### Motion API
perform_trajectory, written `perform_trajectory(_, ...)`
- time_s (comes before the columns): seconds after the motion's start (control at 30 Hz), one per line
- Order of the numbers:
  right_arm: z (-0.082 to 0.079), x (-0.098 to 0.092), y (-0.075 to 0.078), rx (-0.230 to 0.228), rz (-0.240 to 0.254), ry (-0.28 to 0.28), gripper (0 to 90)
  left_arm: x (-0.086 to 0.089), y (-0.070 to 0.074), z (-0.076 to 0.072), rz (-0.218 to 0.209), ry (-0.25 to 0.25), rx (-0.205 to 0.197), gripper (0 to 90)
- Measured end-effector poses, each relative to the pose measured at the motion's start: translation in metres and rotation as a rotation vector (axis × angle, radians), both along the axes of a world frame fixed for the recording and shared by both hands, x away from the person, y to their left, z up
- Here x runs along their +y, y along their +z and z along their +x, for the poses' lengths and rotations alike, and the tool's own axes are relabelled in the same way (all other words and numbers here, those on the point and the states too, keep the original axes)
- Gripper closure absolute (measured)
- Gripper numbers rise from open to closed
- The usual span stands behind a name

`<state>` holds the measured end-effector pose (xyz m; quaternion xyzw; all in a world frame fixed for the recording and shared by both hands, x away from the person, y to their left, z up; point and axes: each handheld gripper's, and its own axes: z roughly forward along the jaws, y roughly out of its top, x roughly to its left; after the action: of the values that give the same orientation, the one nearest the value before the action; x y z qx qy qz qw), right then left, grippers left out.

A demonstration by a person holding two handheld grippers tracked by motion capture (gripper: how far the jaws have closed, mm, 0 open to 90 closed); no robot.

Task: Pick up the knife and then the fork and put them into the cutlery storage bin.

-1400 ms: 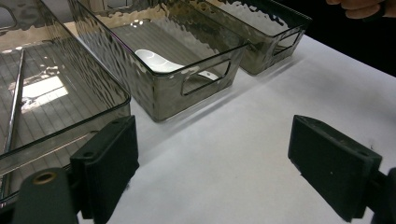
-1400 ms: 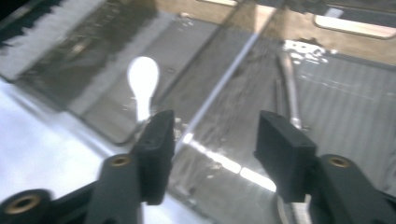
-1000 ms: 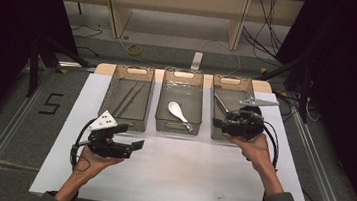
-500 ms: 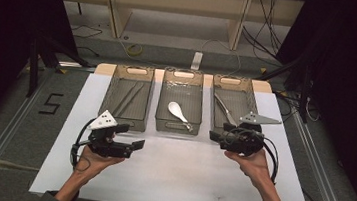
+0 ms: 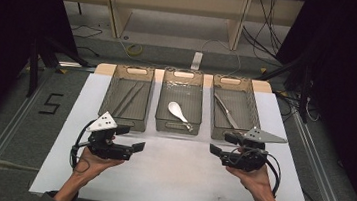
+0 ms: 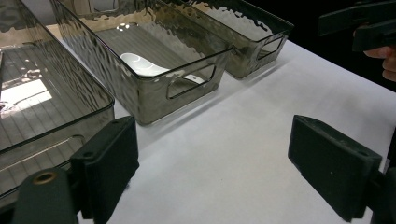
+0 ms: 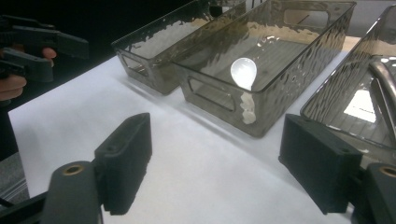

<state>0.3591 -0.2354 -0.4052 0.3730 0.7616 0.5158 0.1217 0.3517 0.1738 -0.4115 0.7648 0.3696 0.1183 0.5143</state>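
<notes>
Three smoky clear bins stand side by side at the back of the white table (image 5: 173, 180). The left bin (image 5: 108, 98) holds thin rods (image 5: 129, 98), and the middle bin (image 5: 177, 129) holds a white spoon (image 5: 178, 112) (image 6: 140, 63) (image 7: 243, 71). In the right bin (image 5: 254, 111) lies a metal utensil (image 5: 225, 110) (image 7: 385, 79). My left gripper (image 5: 132, 139) (image 6: 215, 158) hovers open in front of the left bin with nothing between its jaws. My right gripper (image 5: 222, 144) (image 7: 219, 158) sits just before the right bin. Its jaws have just been opening and hold nothing.
Bare white table surface spreads between the two grippers and in front of the bins. Beyond the table are wooden shelf legs and cables on the floor. A metal rail (image 5: 0, 147) runs along each side of the table.
My right gripper has drawn back from over the right bin toward the person and lower, now over the table in front of it, its jaws wider. The left gripper has stayed put.
</notes>
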Motion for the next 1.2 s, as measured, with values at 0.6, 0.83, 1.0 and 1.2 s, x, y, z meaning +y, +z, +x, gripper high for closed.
perform_trajectory(0.6, -0.03, -0.015, -0.016, -0.012, 0.031, -0.017, 21.3, 0.001, -0.001, -0.004, -0.011, -0.013, 0.006, 15.7)
perform_trajectory(0.83, -0.041, -0.018, -0.022, -0.021, 0.034, -0.032, 20.9, 0.002, -0.001, -0.006, -0.019, -0.014, 0.007, 15.7)
perform_trajectory(1.0, -0.045, -0.019, -0.025, -0.024, 0.034, -0.04, 20.7, 0.003, -0.001, -0.008, -0.024, -0.014, 0.009, 15.7)
perform_trajectory(1.2, -0.045, -0.016, -0.026, -0.031, 0.023, -0.036, 19.1, 0.002, -0.002, -0.008, -0.024, -0.018, 0.009, 15.7)
